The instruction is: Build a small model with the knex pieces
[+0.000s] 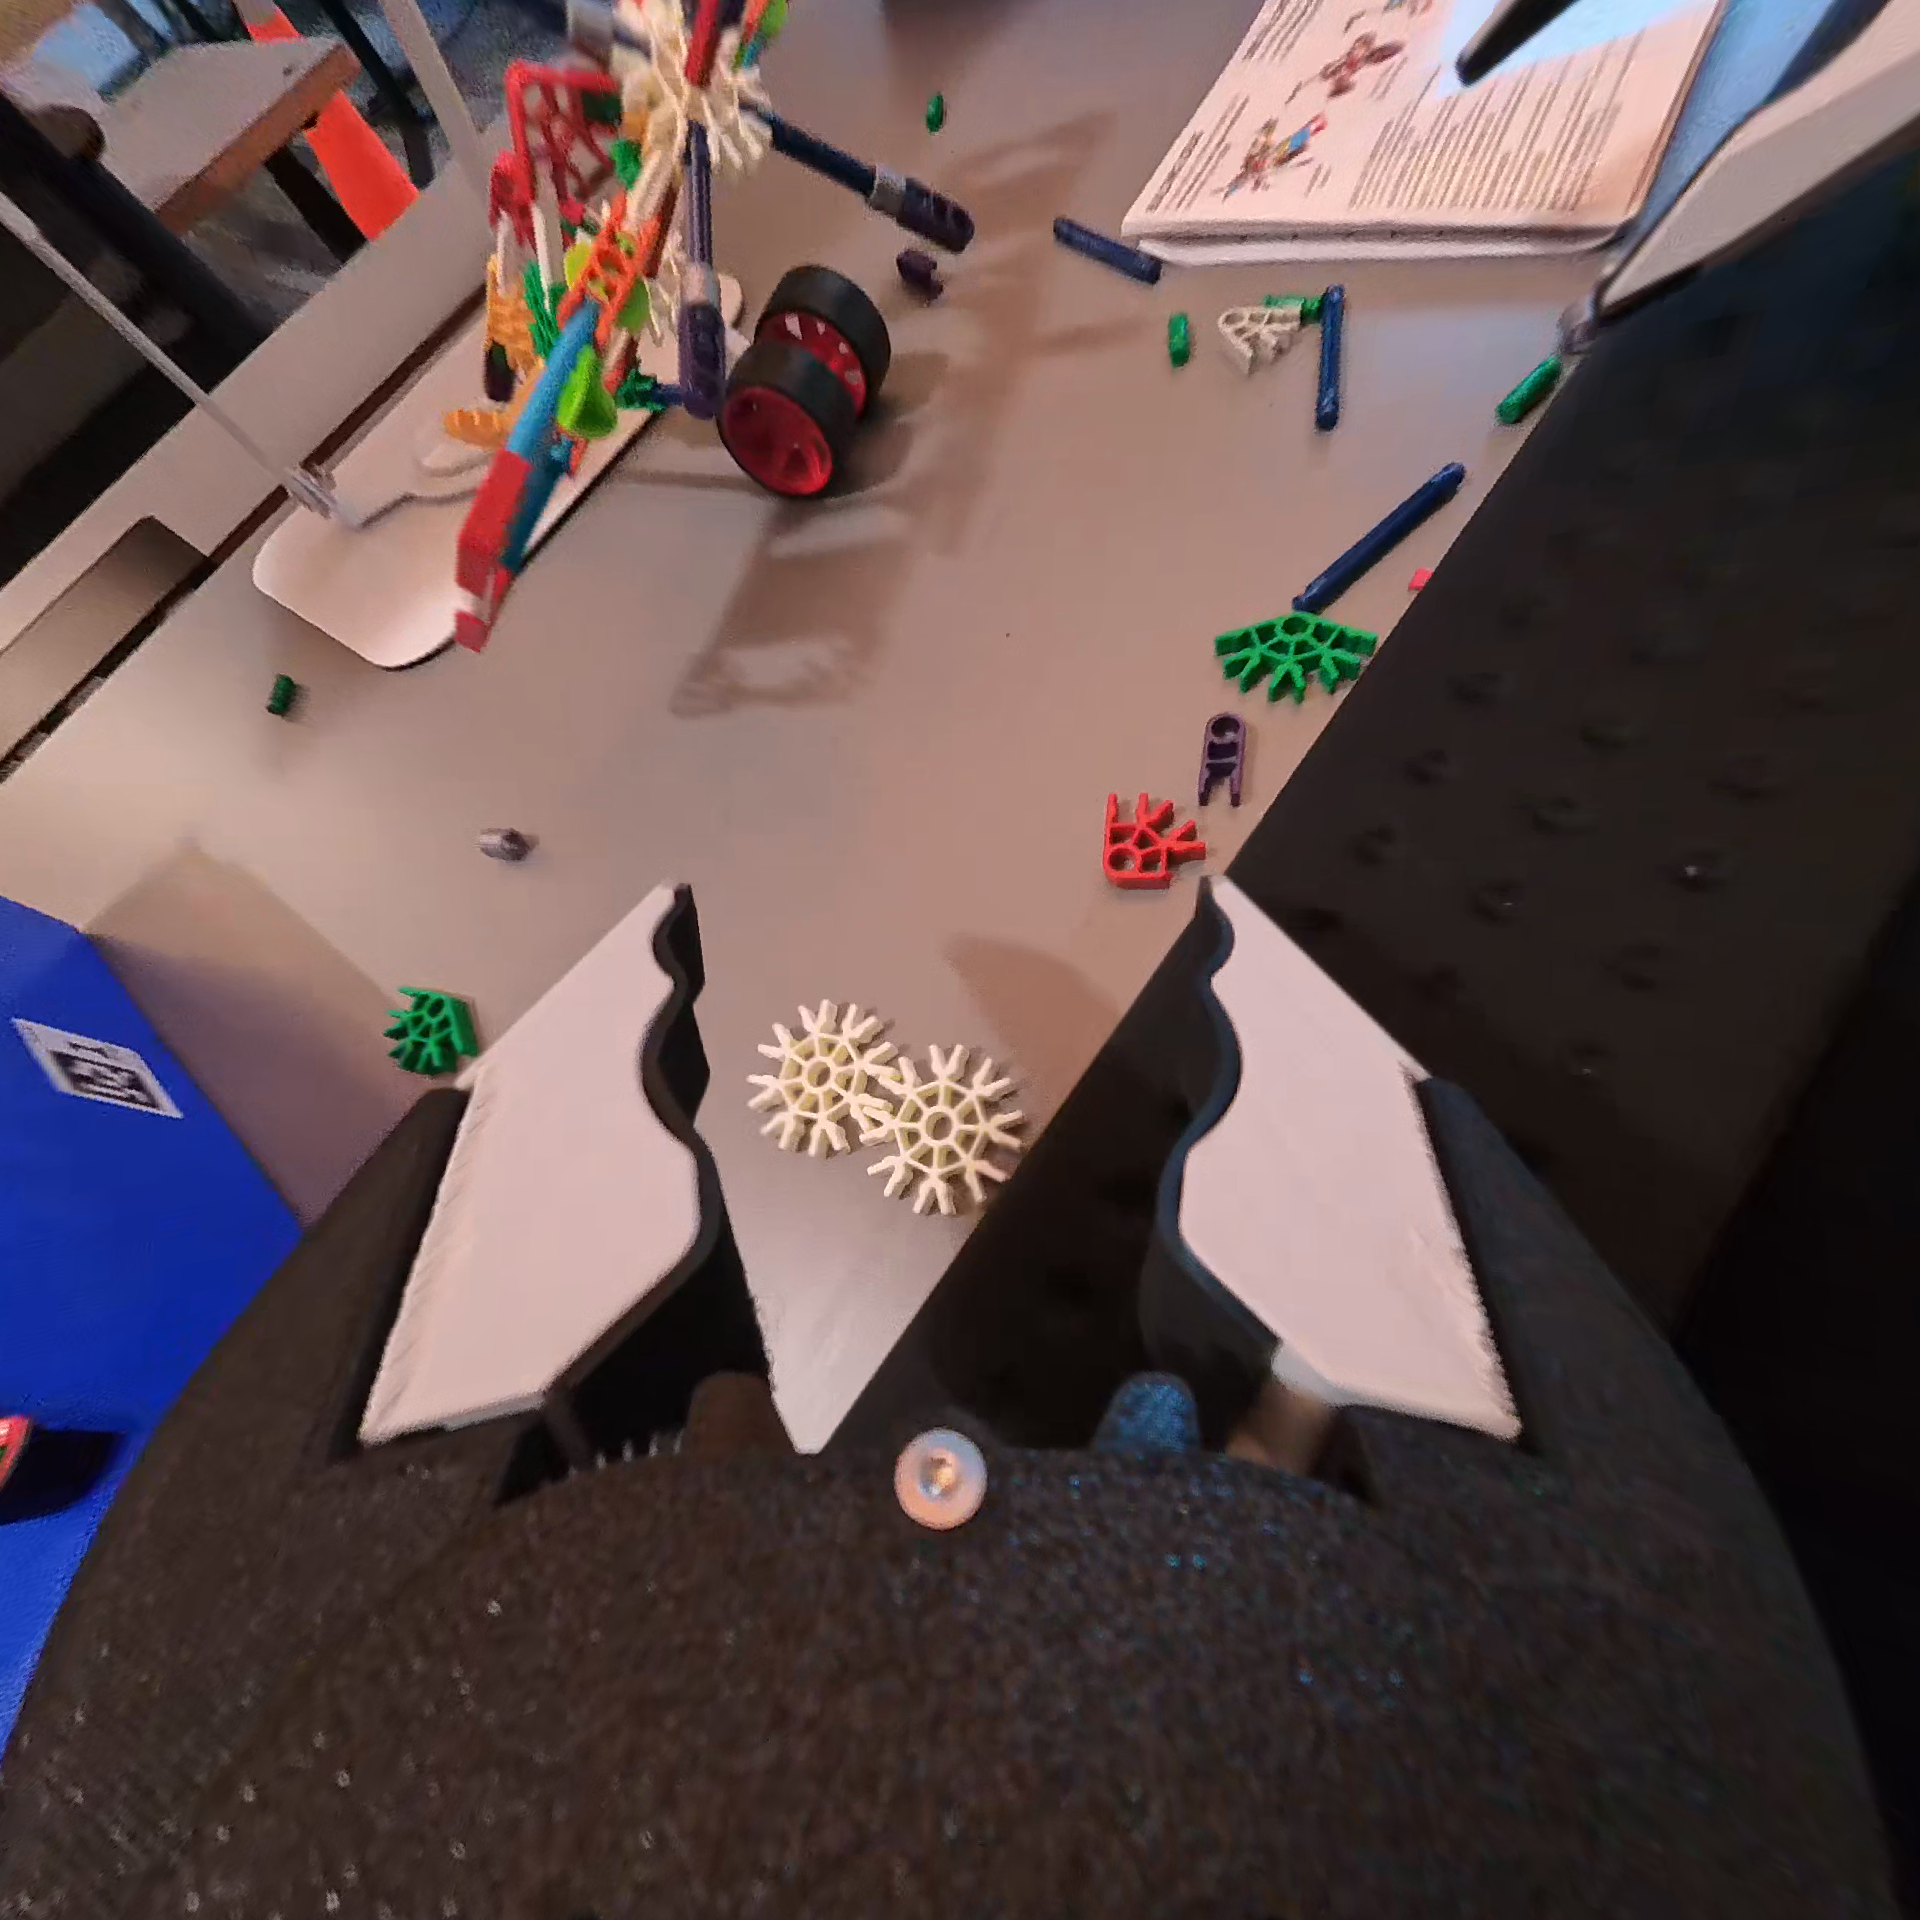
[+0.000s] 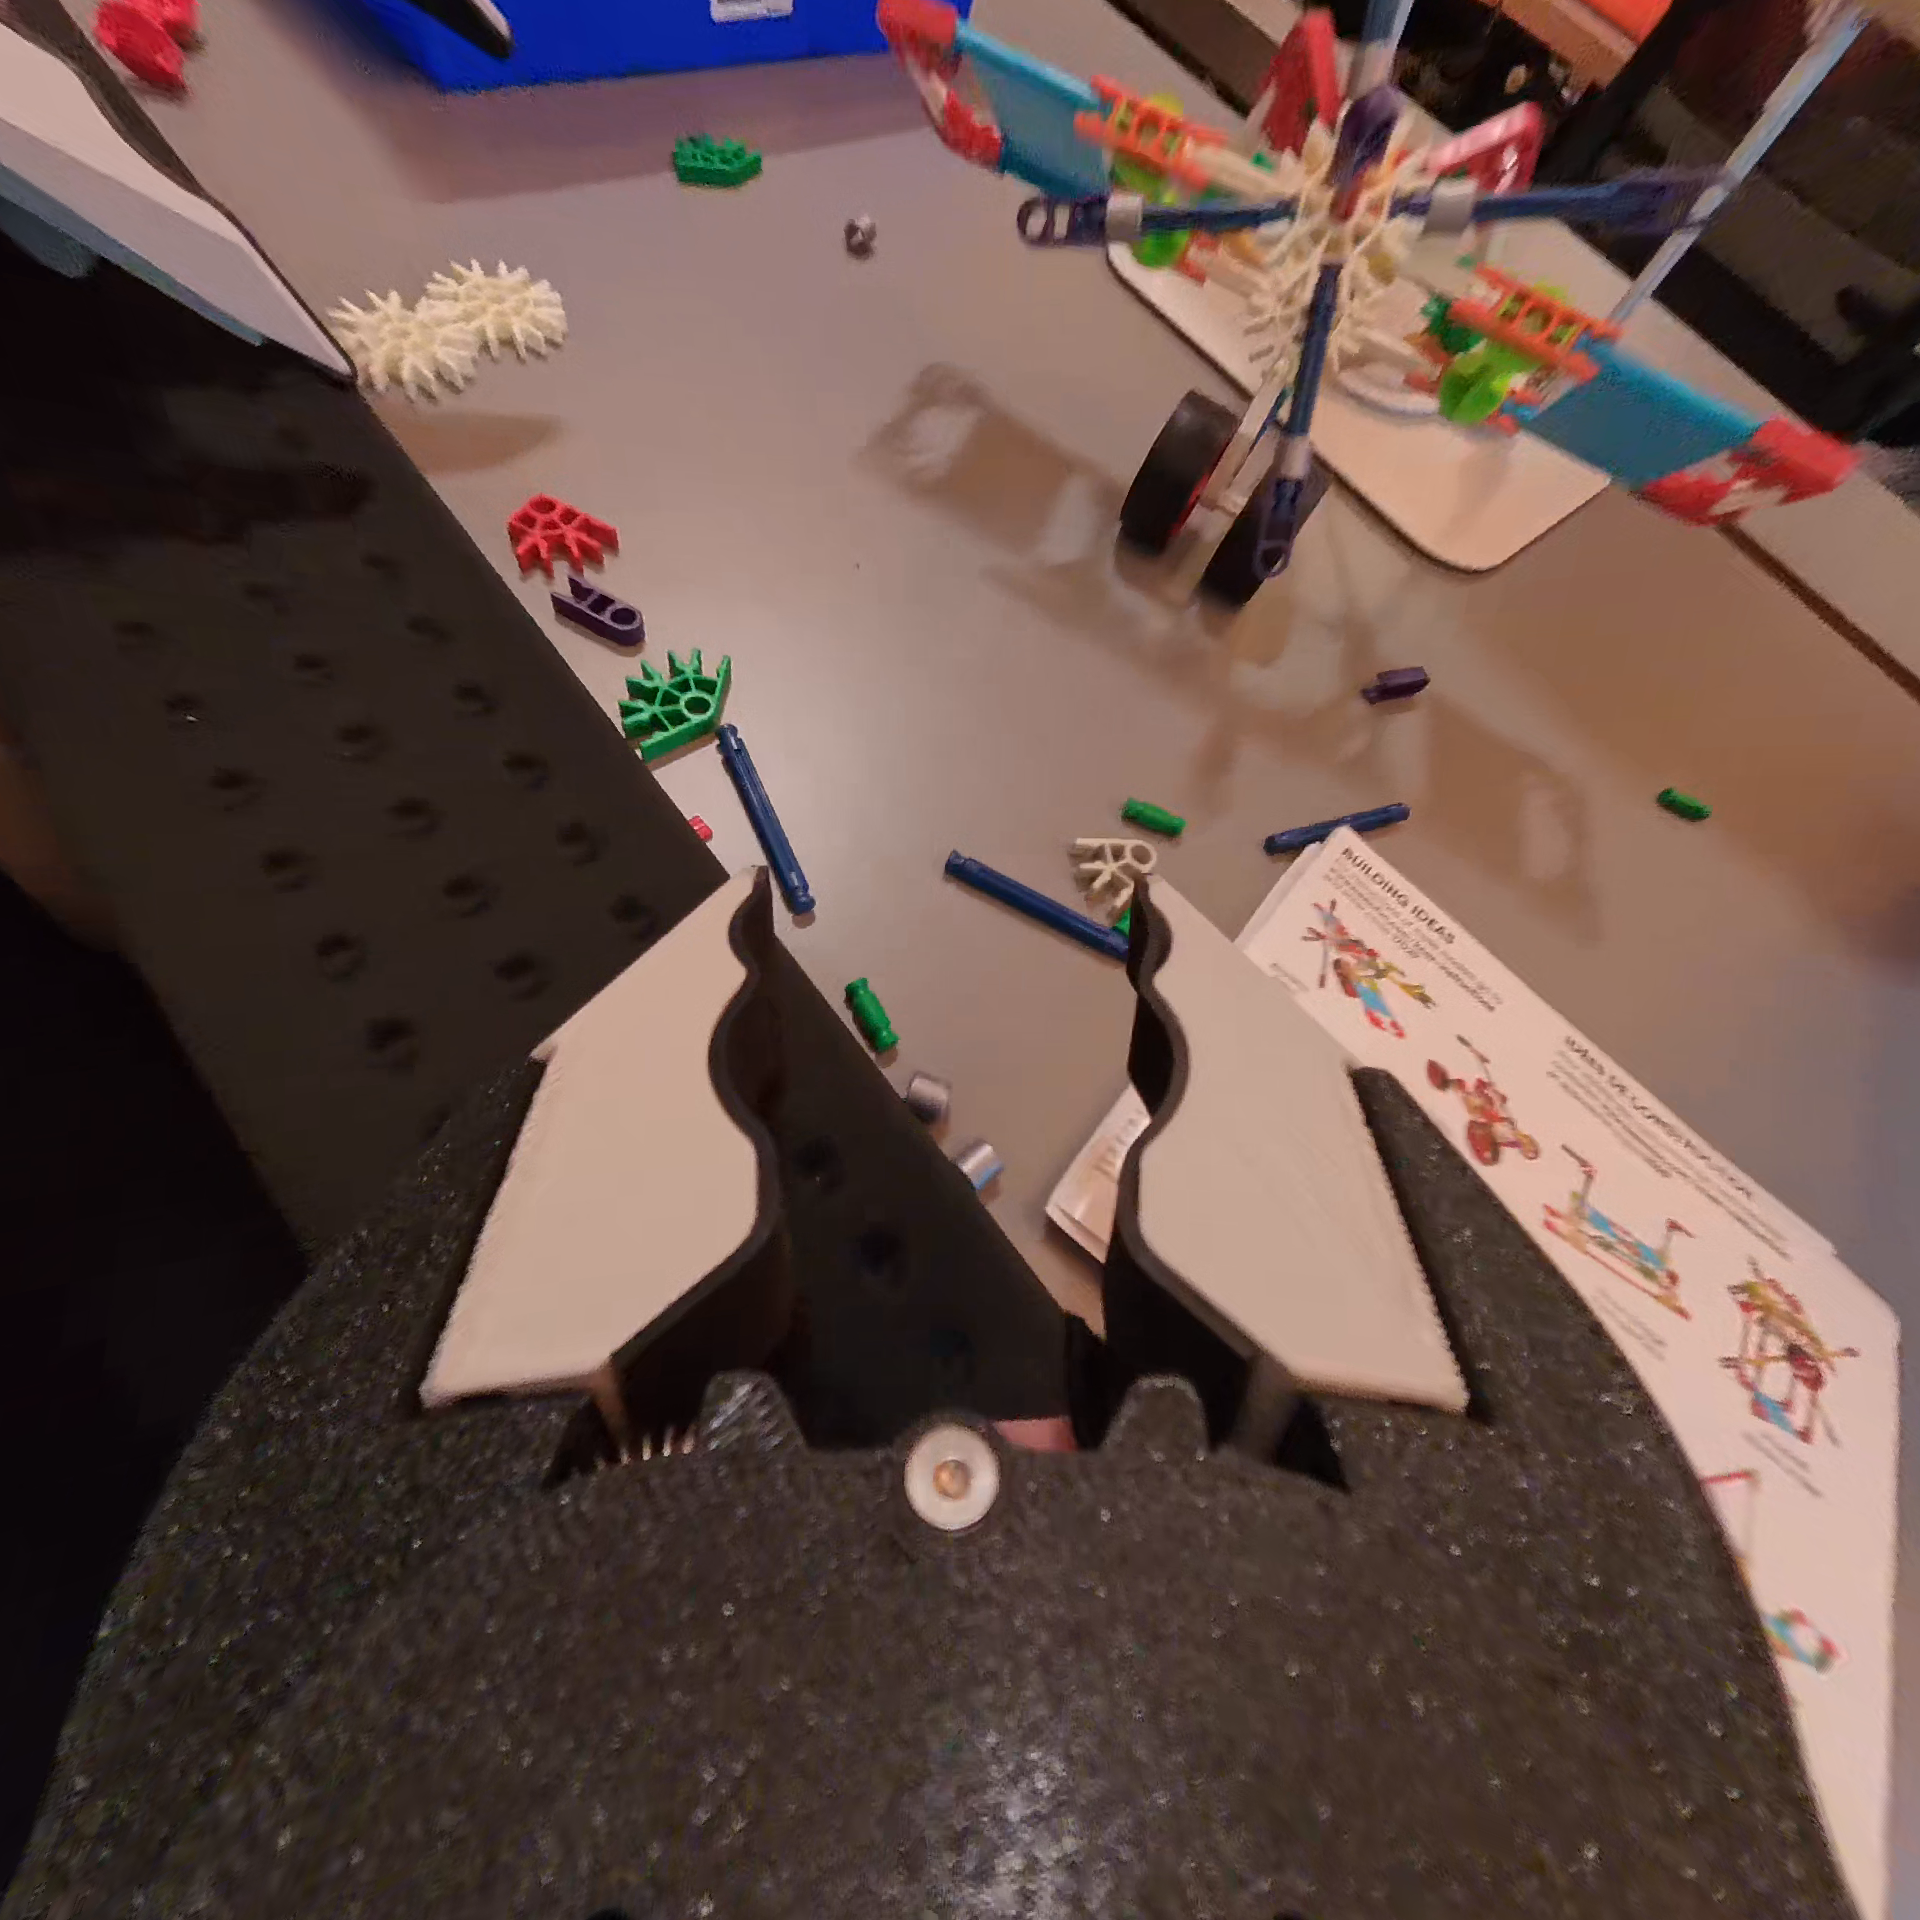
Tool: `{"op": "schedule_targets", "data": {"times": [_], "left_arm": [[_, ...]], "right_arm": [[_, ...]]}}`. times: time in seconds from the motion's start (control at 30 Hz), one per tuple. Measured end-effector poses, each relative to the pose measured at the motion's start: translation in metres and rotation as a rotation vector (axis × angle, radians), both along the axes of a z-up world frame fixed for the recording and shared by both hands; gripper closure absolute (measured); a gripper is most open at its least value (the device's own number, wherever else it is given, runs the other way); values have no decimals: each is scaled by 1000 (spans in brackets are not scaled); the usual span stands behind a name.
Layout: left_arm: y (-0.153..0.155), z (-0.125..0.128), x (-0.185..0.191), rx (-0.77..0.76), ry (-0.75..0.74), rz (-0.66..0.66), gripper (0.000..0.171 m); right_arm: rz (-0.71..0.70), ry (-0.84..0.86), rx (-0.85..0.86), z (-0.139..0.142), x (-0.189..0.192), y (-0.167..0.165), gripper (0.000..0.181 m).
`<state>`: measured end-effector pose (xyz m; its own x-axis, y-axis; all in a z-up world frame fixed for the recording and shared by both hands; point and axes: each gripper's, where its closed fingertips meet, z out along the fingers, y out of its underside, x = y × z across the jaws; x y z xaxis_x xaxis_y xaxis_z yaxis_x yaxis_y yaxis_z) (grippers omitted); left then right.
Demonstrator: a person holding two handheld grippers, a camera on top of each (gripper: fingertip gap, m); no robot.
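Note:
My left gripper [image 1: 943, 894] is open and empty, low over the grey table [image 1: 831, 779]. Two cream snowflake connectors [image 1: 883, 1107] lie touching each other between its fingers; they also show in the right wrist view [image 2: 452, 322]. My right gripper [image 2: 948, 883] is open and empty, above the edge of a black perforated board [image 2: 312, 779]. Nearest to it are a blue rod [image 2: 1034, 904], a short green rod [image 2: 871, 1013], two grey spacers [image 2: 928, 1096] and a small cream connector [image 2: 1114, 862]. A colourful rod-and-connector model [image 2: 1330, 239] with black wheels [image 1: 805, 374] stands farther off.
An open picture booklet [image 2: 1558, 1143] lies to the right of my right gripper. Green [image 1: 1294, 649], red [image 1: 1148, 842] and purple [image 1: 1224, 753] connectors lie along the black board [image 1: 1610, 831]. A blue box [image 1: 104, 1195] stands at the left. A white base plate [image 1: 343, 582] lies under the model. The short green rod [image 2: 871, 1013] is about 4 centimetres from my right fingertips. It is also in sight in the left wrist view [image 1: 1535, 376]. The colourful rod-and-connector model [image 2: 1330, 239] is about 15 centimetres from my right fingertips. The left camera catches it too, in the left wrist view [image 1: 736, 88].

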<state>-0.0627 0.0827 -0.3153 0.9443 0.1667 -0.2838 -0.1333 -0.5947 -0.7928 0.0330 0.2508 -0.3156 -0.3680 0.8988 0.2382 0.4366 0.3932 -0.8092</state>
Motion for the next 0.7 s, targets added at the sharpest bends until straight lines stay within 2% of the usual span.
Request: {"op": "schedule_targets", "data": {"times": [0.07,0.13,0.27,0.47,0.6,0.7], "left_arm": [[1,-9,-3,-39,11,17,77],[2,-5,-5,-20,66,23,77],[1,3,-9,42,22,28,75],[-2,10,-18,62,46,33,71],[-15,7,-25,-7,62,53,71],[-27,8,-26,-18,15,54,72]], "right_arm": [[-42,-1,57,-4,-3,4,112],[-47,42,38,4,-3,5,113],[-84,44,-29,8,-1,21,113],[-137,72,39,20,1,46,112],[-253,44,107,33,14,100,112],[-283,-88,69,20,32,137,113]]}}
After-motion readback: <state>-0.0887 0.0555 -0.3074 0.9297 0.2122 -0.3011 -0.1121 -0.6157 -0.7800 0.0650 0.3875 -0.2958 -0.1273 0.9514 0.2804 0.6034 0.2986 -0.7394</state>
